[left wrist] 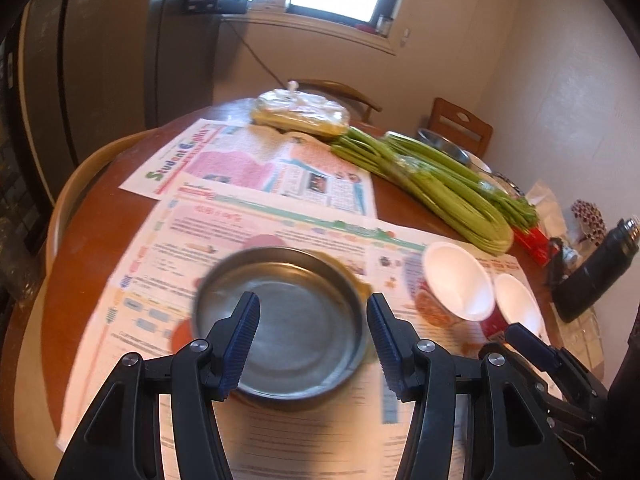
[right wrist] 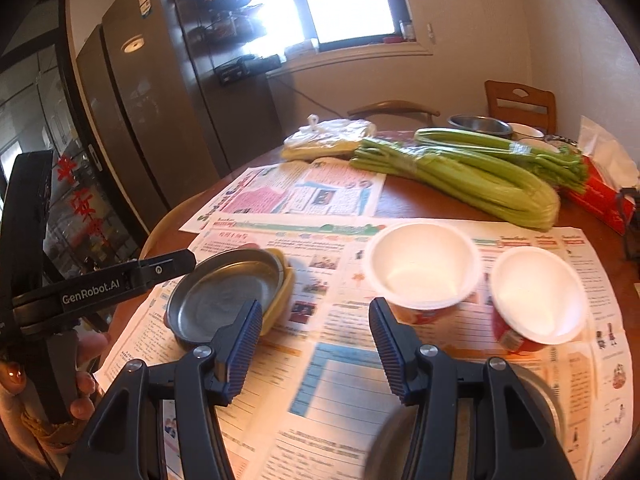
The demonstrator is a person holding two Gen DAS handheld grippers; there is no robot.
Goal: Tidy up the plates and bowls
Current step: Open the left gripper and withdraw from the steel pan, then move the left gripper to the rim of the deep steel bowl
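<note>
My left gripper point(left wrist: 314, 330) hung released above the metal plate point(left wrist: 288, 300), which sat on a yellow dish point(right wrist: 280, 288) on the newspaper point(right wrist: 320, 380). My right gripper point(right wrist: 316, 338) was empty too; two bowls point(right wrist: 424, 264) stood beyond, celery point(right wrist: 480, 180) farthest.

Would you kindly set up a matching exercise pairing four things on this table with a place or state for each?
Things:
1. round grey metal plate
2. two white paper bowls with red sides
3. green celery bunch
4. shiny steel bowl

Places or states:
A. far edge, beside a wooden chair
B. lying on bare wood and newspaper
C. stacked on a yellow dish
D. empty, side by side

Pairs: 1-C, 2-D, 3-B, 4-A
</note>
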